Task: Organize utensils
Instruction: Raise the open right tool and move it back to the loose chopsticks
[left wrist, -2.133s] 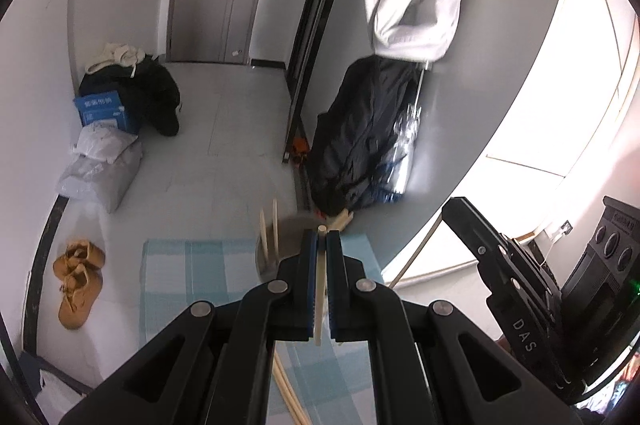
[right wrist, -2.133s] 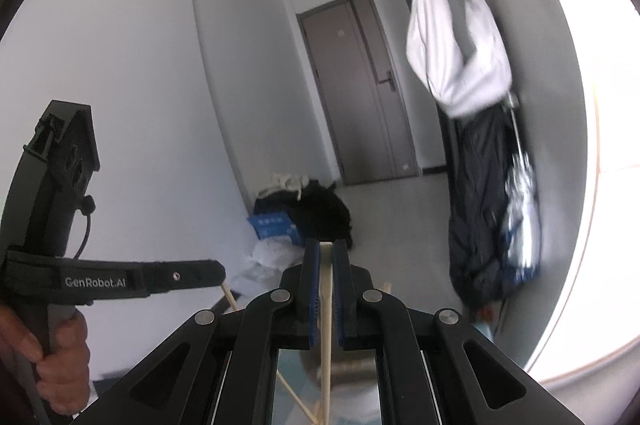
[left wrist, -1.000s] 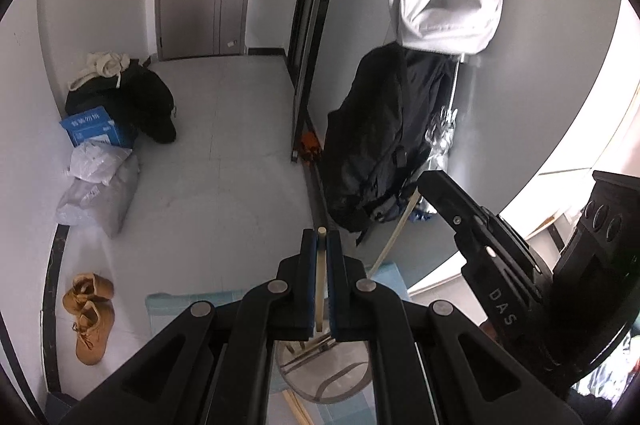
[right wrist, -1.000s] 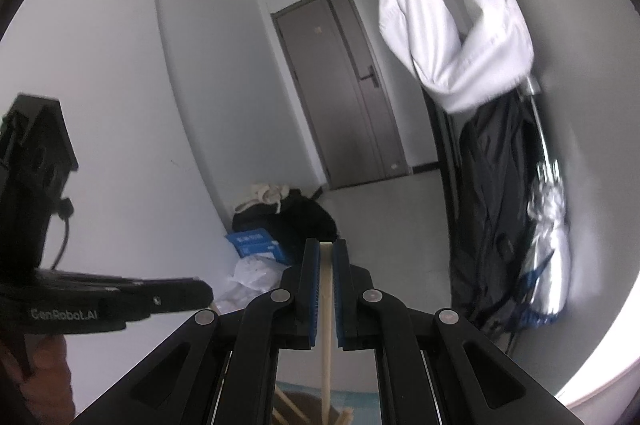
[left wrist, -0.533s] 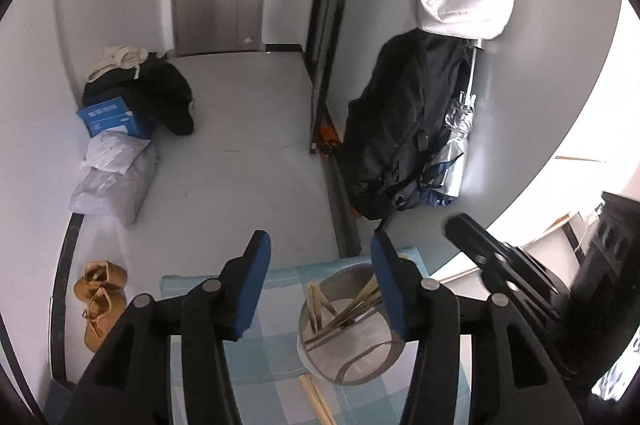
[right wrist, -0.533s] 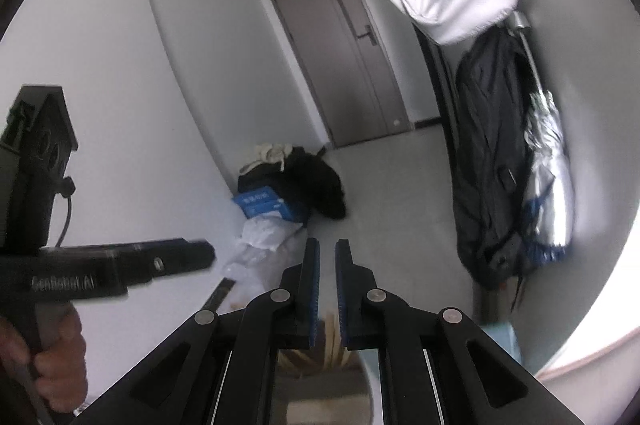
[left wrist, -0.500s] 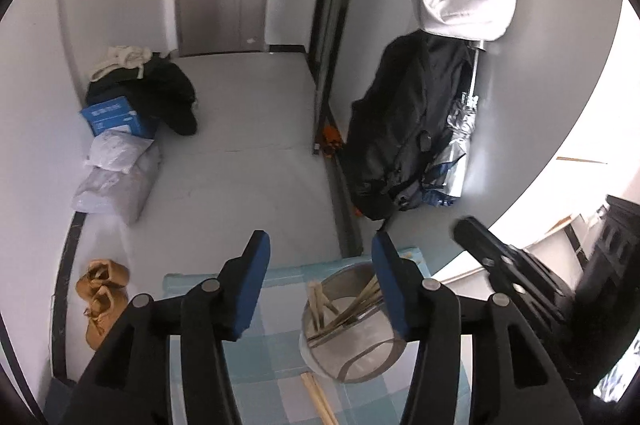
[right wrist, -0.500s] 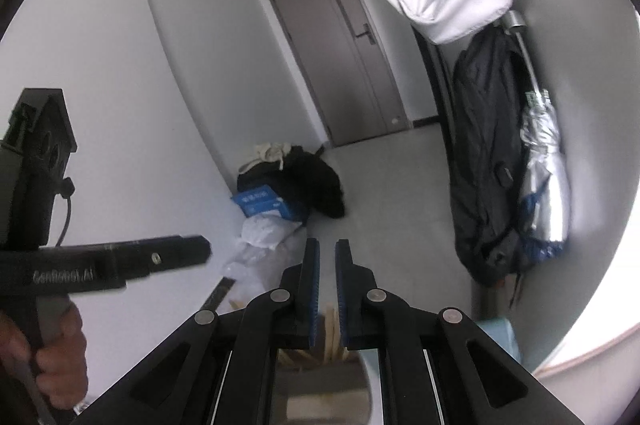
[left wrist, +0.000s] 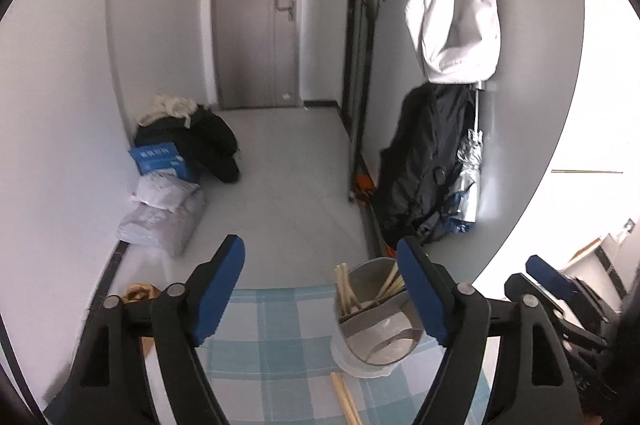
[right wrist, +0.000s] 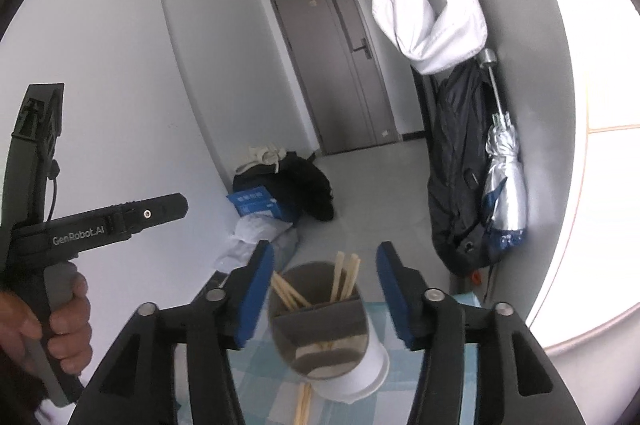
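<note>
Wooden chopsticks (right wrist: 343, 277) stand in round holder (right wrist: 320, 329), some leaning. Holder sits on blue checked cloth (left wrist: 276, 337). More chopsticks (left wrist: 346, 399) lie flat on cloth, just beside holder. Left gripper (left wrist: 322, 293) wide apart, jaws just been opening, nothing between pads. Right gripper (right wrist: 325, 293) also apart, just been opening, pads not touching holder. Hand (right wrist: 60, 321) holds left gripper's handle.
</note>
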{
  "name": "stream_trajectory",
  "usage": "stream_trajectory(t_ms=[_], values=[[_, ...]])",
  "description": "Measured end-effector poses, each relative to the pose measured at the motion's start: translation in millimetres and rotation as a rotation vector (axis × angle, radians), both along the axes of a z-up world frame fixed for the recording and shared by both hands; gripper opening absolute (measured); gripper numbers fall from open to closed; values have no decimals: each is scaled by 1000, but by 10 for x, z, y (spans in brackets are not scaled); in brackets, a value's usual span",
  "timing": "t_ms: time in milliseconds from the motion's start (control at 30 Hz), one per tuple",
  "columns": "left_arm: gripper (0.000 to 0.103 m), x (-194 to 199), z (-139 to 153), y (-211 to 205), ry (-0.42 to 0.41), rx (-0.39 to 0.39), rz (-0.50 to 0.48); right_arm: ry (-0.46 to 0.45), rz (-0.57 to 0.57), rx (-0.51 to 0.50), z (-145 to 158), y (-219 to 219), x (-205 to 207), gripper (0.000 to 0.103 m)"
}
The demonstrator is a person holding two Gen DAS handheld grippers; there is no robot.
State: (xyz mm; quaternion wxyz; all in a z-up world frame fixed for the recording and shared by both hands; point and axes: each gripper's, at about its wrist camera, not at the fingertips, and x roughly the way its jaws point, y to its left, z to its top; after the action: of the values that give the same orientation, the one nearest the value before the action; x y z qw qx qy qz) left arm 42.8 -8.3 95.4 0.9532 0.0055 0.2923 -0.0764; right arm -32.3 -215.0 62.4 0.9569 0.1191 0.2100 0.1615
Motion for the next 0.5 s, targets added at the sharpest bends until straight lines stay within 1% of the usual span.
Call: stream_trajectory(t_ms=[33, 100, 200, 300, 500], values=[[78, -45, 5, 8, -14, 6, 13, -6, -1, -2, 13, 8, -60, 63], [84, -122, 1, 37, -30, 1, 33, -16, -2, -6, 33, 25, -165, 68], [89, -242, -27, 97, -43, -8, 60, -26, -5, -12, 46, 39, -315, 72], [92, -355, -69, 124, -59, -5, 73, -22, -3, -20, 32, 50, -420, 79], [94, -541, -247, 181, -66, -23, 88, 0, -12, -37, -114, 85, -585, 81]])
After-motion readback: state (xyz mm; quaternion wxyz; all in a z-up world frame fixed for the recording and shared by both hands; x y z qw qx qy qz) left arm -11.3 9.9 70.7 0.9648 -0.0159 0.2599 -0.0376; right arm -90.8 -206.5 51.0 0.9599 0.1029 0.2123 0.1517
